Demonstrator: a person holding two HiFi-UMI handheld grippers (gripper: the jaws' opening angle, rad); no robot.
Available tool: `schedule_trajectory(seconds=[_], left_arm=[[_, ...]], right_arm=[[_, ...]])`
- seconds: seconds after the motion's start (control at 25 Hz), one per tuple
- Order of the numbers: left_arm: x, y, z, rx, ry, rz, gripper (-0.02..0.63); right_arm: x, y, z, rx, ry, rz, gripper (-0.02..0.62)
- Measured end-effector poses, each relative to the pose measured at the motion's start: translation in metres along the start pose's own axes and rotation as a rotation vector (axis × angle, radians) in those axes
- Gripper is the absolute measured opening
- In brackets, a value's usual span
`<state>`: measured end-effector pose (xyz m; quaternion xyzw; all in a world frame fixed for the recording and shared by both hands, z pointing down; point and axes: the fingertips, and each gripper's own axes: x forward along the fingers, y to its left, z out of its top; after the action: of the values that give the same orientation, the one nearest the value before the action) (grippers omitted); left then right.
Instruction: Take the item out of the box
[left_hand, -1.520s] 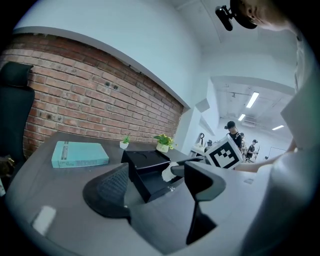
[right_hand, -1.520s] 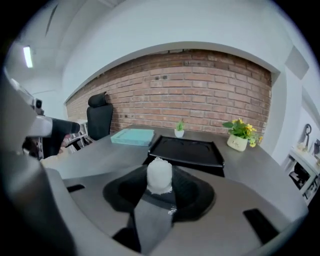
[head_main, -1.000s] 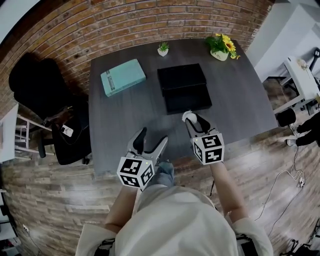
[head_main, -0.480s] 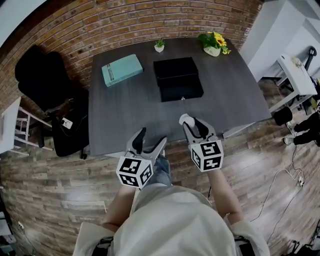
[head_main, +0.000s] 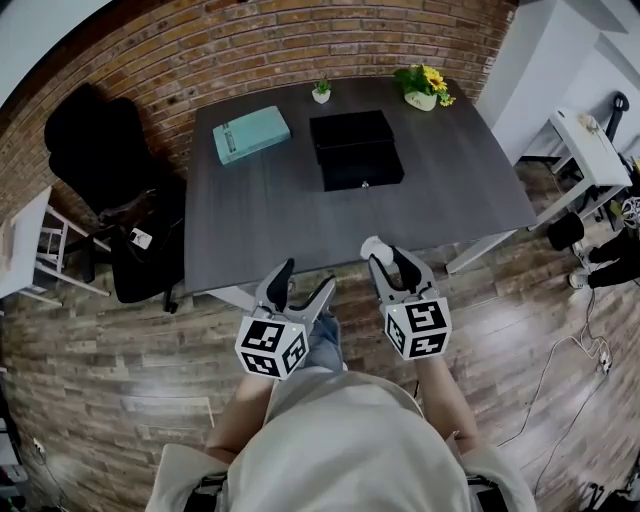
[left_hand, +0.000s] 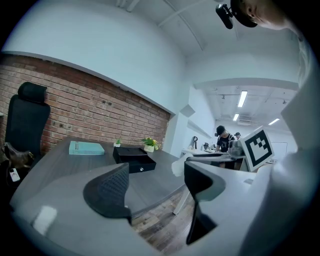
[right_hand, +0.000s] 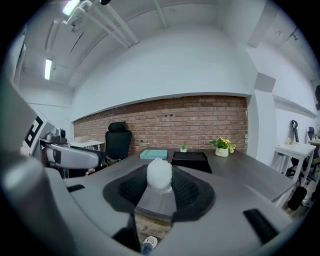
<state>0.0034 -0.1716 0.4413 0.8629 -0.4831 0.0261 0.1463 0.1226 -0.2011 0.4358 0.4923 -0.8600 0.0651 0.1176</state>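
You are holding the right gripper (head_main: 388, 256) clamped on a small white rounded item (right_hand: 159, 174), its jaws pressing it from both sides, and you are carrying it over the wooden floor, just off the near edge of the table (head_main: 270, 225). The black box (head_main: 357, 150) is sitting well apart from it, toward the far side of the tabletop, beside a teal book (head_main: 250, 135). So the lift-out looks done, and you are likely in the carrying stage. The next move probably calls for a bare spot to set the item down and a gentle release, since it looks soft. Your left gripper (head_main: 298, 282) is hanging with its jaws apart and nothing between them. The pads are covering the item's lower part, so what it is stays unclear, and no view is showing the inside of the box well enough to tell whether anything is lying there.
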Motion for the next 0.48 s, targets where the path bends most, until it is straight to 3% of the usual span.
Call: schedule_trajectory(seconds=[0.48], left_arm=[[-0.033,-0.023,-0.005,0.011,-0.032,-0.009,0.347]], right_arm=[[-0.046,0.021,-0.005,0.017,-0.043,-0.020,0.153]])
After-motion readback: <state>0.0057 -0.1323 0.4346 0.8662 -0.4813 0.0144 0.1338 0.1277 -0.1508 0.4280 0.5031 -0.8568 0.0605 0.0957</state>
